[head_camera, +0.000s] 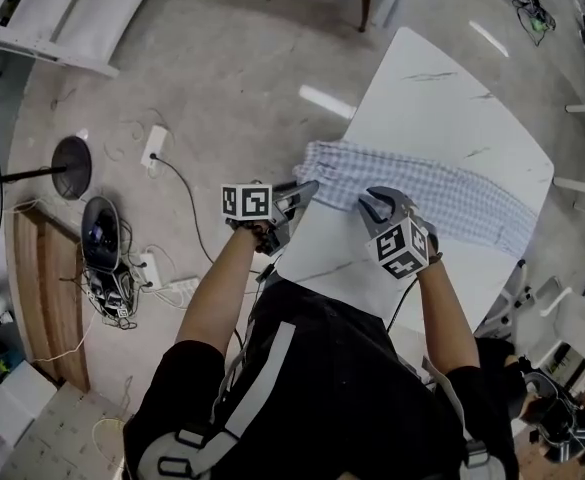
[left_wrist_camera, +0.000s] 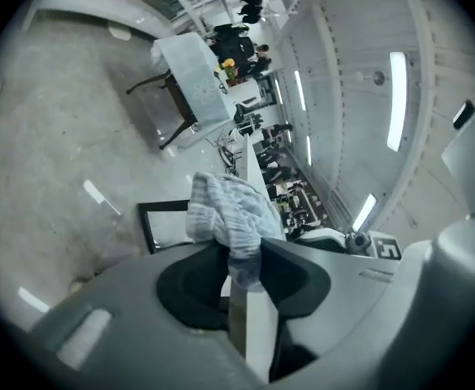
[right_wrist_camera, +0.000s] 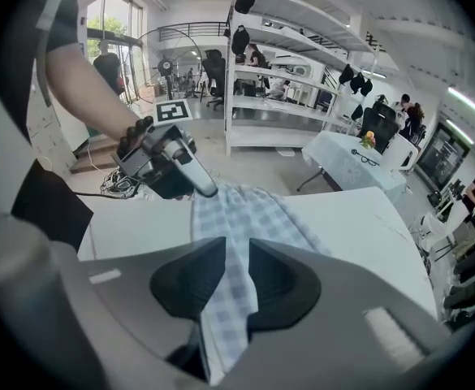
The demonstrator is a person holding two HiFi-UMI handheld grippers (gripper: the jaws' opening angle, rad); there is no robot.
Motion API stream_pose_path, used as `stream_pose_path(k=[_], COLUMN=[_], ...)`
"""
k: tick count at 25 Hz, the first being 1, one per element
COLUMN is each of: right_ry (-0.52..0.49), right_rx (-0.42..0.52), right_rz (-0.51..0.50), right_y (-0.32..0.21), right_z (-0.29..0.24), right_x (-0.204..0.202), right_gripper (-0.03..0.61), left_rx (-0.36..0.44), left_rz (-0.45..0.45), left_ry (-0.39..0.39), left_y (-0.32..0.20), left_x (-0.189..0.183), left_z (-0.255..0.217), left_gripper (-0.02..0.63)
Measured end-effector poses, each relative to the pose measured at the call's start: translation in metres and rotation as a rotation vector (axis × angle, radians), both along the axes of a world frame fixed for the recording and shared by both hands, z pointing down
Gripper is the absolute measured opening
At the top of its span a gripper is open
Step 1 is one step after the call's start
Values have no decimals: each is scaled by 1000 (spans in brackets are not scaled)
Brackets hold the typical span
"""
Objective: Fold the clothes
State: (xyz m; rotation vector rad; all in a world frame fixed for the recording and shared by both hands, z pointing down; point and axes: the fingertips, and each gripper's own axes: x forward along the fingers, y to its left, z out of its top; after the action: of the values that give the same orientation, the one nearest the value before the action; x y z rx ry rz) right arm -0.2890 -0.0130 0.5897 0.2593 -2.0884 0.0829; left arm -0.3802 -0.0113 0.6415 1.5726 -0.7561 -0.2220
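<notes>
A blue-and-white checked garment (head_camera: pixel 422 190) lies in a long strip across the white marble-look table (head_camera: pixel 442 98). My left gripper (head_camera: pixel 302 192) reaches in level from the table's left edge and is shut on the garment's left end (left_wrist_camera: pixel 225 210), which bunches up between its jaws. My right gripper (head_camera: pixel 374 208) points steeply down onto the near edge of the garment, shut on a fold of the checked cloth (right_wrist_camera: pixel 235 299). In the right gripper view the left gripper (right_wrist_camera: pixel 205 187) shows at the cloth's far end.
The table's near-left corner (head_camera: pixel 282 263) is just in front of my body. On the floor to the left lie a power strip with cables (head_camera: pixel 154 148), a round black stand base (head_camera: pixel 72 166) and a wooden platform (head_camera: pixel 42 288). Shelving and chairs stand far off.
</notes>
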Motion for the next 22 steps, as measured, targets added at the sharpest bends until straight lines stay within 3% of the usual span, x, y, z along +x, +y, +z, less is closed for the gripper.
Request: stream_pose_path(k=[7,13,17,22], right_ry=[-8,-18,-23,-48], right_rx=[-8,-16,-18,-25], right_rz=[9,47,14,-23], right_y=[4,8,18,30], right_z=[3,12,19,20], right_x=[-2,-7,-19,-51], right_gripper=[98,89,89,89], left_rx=[179,171,153,133], left_rz=[140,128,184,188], left_ry=[-404,-507,-659,-725], left_y=[-9,-9,0,8], left_x=[-5,-18,-35,-66], left_z=[-30,-42,-42,-47], left_gripper=[86,66,63,63])
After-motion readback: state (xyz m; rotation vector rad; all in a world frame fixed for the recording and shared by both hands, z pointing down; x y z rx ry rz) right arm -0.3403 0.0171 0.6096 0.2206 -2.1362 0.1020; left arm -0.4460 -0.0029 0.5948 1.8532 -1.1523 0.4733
